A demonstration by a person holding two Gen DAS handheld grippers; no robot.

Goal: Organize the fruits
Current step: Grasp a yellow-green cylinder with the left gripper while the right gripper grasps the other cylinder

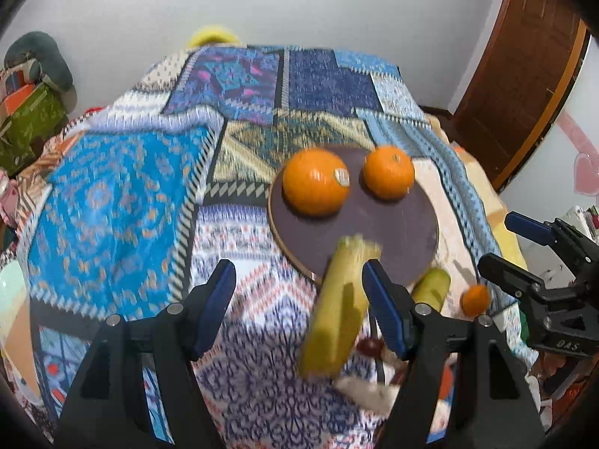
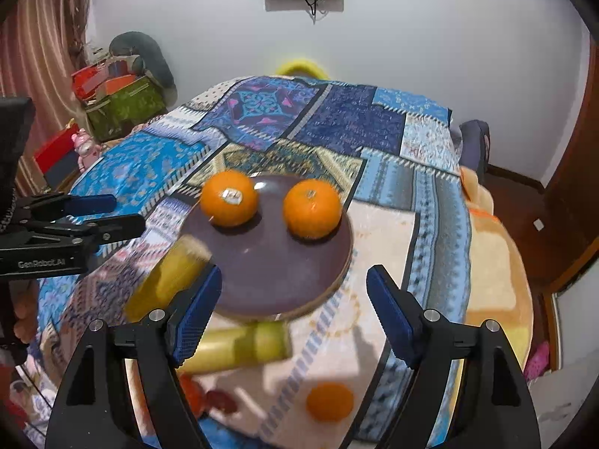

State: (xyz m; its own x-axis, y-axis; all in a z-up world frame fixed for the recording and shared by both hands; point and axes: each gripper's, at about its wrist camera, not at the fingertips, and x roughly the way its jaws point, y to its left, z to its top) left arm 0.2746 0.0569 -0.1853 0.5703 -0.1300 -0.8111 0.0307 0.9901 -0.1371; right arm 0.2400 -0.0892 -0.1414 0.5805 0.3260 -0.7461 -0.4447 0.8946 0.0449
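On the far left of the room, seen from the right wrist view, a green box (image 2: 125, 110) stuffed with red packets sits against the wall beside a pink curtain (image 2: 35, 71). A patchwork blanket (image 1: 123, 187) in blues and creams covers the bed or table that fills the middle of both views.

The left gripper (image 1: 297, 305) is spread wide, its blue pads (image 1: 382, 307) apart, and a blurred yellow-green banana-like fruit (image 1: 337, 310) lies between them, its far end reaching over the near rim of the plate. The fruit sits close to the right-hand pad; whether it touches that pad I cannot tell, and the left-hand pad stands clear of it.

The dark purple round plate (image 1: 393, 224) rests on the blanket at centre. On its far half sit two oranges, apart from each other: the left one, a stickered orange (image 1: 314, 181), and to its right a plain orange (image 1: 389, 172).

Just beside the plate's near edge, on the cream patch, lies a second yellow-green fruit (image 2: 239, 346). To its right, nearer still, a small tangerine (image 2: 329, 401) sits alone on the blanket.

The right gripper (image 2: 294, 318) hangs released over the plate's near rim, its jaws wide and nothing between them. A wooden door (image 1: 524, 75) stands at far right.
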